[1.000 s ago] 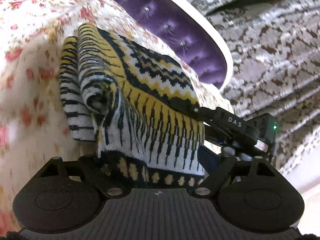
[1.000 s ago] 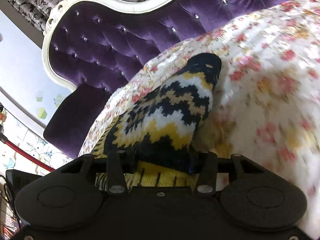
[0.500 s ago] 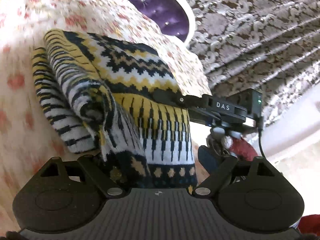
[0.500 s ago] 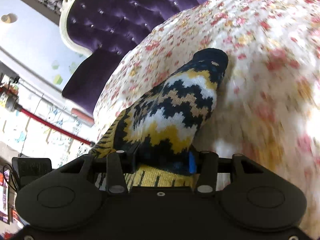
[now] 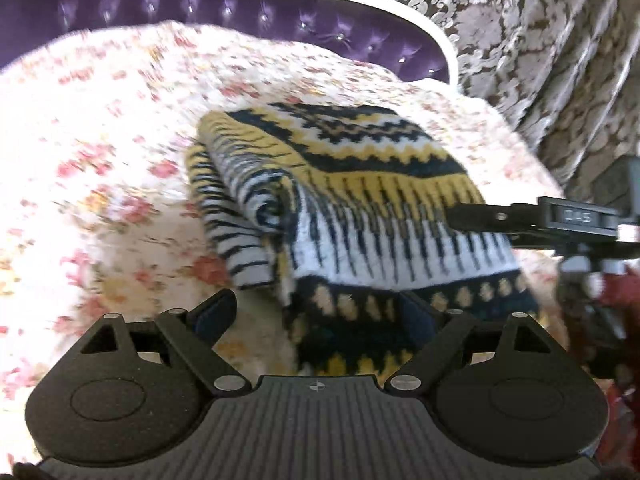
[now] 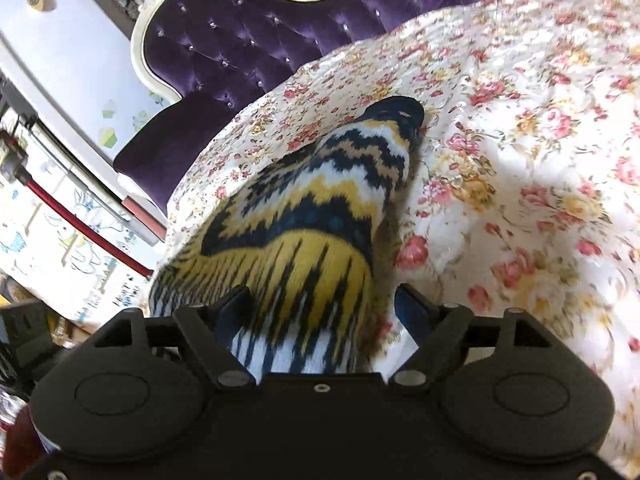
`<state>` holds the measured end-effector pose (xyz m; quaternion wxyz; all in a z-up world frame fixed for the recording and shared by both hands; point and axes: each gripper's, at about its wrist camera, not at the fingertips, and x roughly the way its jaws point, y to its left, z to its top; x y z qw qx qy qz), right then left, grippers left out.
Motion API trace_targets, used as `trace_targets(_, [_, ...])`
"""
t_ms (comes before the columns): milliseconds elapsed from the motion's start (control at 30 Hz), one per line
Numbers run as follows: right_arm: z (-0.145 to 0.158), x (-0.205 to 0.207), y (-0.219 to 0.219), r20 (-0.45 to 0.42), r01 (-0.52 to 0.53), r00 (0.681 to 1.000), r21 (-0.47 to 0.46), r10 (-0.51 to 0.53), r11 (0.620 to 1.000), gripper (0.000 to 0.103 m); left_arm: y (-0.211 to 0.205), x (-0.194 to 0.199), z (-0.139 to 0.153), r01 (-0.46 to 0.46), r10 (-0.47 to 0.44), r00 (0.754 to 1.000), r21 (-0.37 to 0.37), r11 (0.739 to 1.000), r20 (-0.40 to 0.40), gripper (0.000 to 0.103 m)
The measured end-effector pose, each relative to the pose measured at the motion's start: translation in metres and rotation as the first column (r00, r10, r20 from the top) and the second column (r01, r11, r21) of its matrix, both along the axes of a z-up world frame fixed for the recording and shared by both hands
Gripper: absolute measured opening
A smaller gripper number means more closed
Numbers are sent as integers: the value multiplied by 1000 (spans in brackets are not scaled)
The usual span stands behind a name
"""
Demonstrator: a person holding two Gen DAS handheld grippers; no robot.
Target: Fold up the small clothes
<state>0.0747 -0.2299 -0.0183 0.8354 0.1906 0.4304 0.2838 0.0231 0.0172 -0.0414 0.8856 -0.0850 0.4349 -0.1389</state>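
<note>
A yellow, black and white knitted garment [image 5: 352, 200] lies folded in a bundle on the floral bedspread [image 5: 100, 160]. My left gripper [image 5: 316, 316] is open, its fingers wide apart, with the garment's dark hem lying between them near the right finger. My right gripper [image 6: 324, 312] is open too, with the garment's striped end [image 6: 304, 240] lying between its fingers. The right gripper also shows in the left wrist view [image 5: 560, 220], at the garment's right edge.
A purple tufted headboard [image 6: 240, 40] with a white frame stands behind the bed. Patterned grey curtains [image 5: 540, 40] hang to the right. A white wall with stickers and a red rod [image 6: 80, 220] lies beyond the bed's left edge.
Both grippers have opened and let go of the garment, which now rests on the bedspread. Both have drawn back a little and the views have swung.
</note>
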Motion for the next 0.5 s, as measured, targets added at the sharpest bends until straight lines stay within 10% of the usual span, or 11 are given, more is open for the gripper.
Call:
trace_targets(133, [7, -20, 1, 48, -8, 999, -62, 11, 998, 102, 0, -13, 8, -80, 79, 996, 17, 997, 31, 87])
trace_targets(500, [54, -33, 8, 304, 177, 946, -205, -109, 963, 103, -15, -7, 58, -311, 223, 923, 266, 913, 314, 88])
